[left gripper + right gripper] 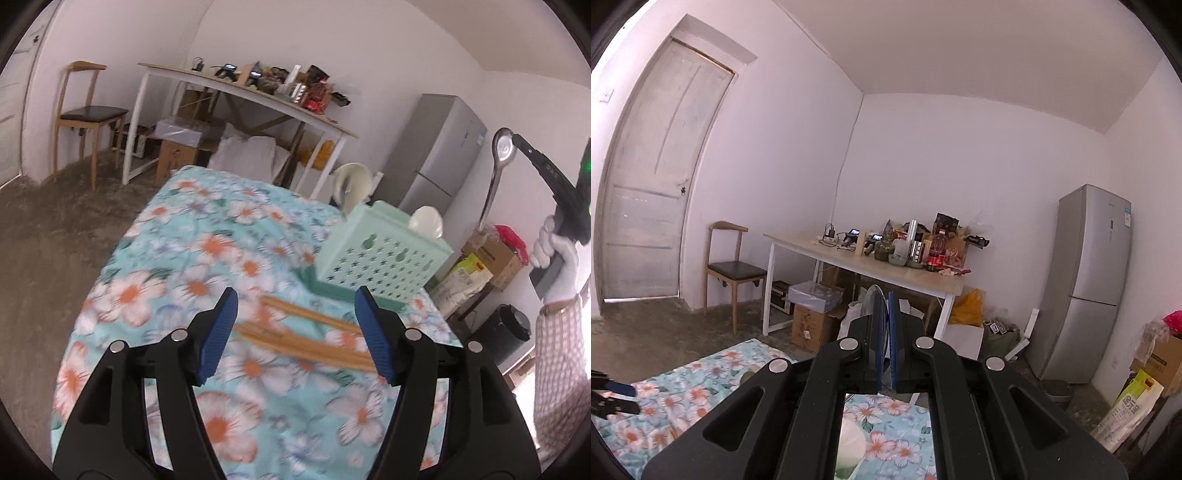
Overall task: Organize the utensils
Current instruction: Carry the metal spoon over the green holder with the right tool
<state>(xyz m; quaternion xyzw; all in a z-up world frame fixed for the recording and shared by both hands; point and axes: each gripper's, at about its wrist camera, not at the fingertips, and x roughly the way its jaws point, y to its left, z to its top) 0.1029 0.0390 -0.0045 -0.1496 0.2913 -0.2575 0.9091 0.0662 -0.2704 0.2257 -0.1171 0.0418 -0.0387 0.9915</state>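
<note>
Just in front of the mint perforated basket, on the floral tablecloth, a bundle of wooden chopsticks was seen lying flat. Its long axis was judged to run crosswise between the blue pads of the left gripper, whose jaws were spread wide, directly above it. The left gripper was therefore judged the nearer. The right gripper was held high beside the basket, clamped on a metal spoon hanging handle-down. White ladle heads protruded from the basket. Motion blur obscured the chopstick count; from the right wrist the spoon was barely discernible.
</note>
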